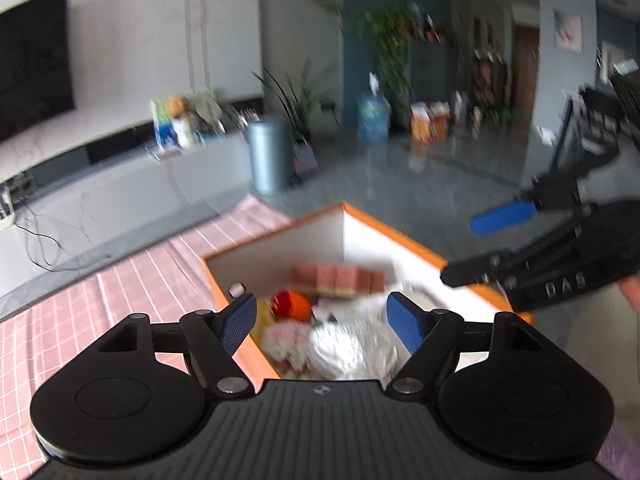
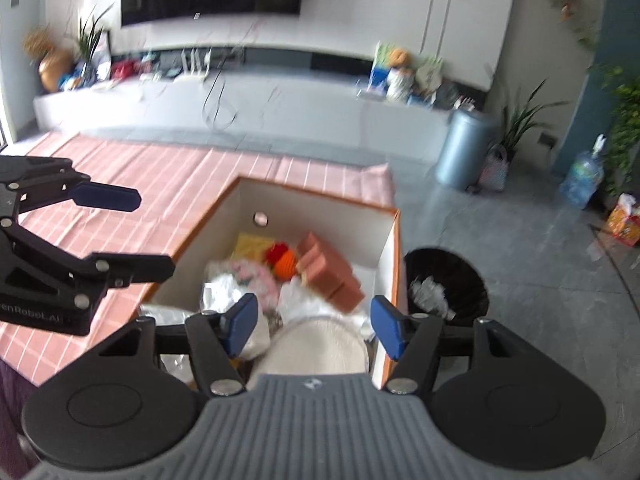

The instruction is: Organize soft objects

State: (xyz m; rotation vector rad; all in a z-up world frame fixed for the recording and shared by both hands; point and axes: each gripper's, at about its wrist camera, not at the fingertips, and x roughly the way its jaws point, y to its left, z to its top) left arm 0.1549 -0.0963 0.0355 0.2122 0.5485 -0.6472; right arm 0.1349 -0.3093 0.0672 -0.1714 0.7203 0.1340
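Open left gripper (image 1: 322,322) above box (image 1: 392,236)

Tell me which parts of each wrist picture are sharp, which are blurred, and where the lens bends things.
Left wrist view: the left claw is sharp, open and empty; the box, its soft contents and the room behind are smeared, and the walls bow toward the edges. Right wrist view: the right claw is crisp and open; the pink sponge block and the TV wall are soft; the cabinet line curves.
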